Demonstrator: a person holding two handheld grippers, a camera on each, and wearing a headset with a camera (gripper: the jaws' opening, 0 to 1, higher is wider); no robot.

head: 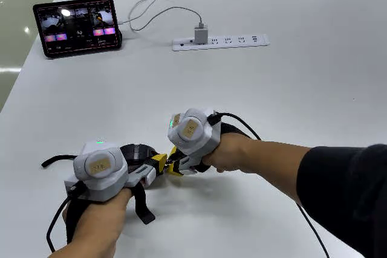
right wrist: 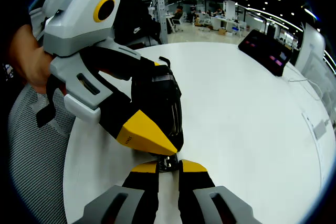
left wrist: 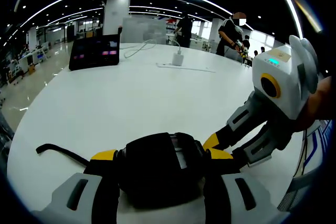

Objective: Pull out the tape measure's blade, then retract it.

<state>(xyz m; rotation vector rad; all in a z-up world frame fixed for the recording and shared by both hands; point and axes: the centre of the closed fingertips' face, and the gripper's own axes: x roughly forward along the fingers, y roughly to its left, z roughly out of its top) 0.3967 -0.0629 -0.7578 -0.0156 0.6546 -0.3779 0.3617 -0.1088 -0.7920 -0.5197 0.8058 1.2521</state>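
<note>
Left gripper (left wrist: 160, 154): its 2 fingers (left wrist: 104, 156) are spread to the width of the black tape measure (left wrist: 157, 179) and clamped on either side of its case, low over the white tabletop (left wrist: 131, 93). Right gripper (right wrist: 168, 169): its 2 fingers (right wrist: 193, 167) are nearly together, pinching the small metal blade tip (right wrist: 168, 162) at the mouth of the case. The case lies directly ahead of these fingers, just beside their yellow ends.
</note>
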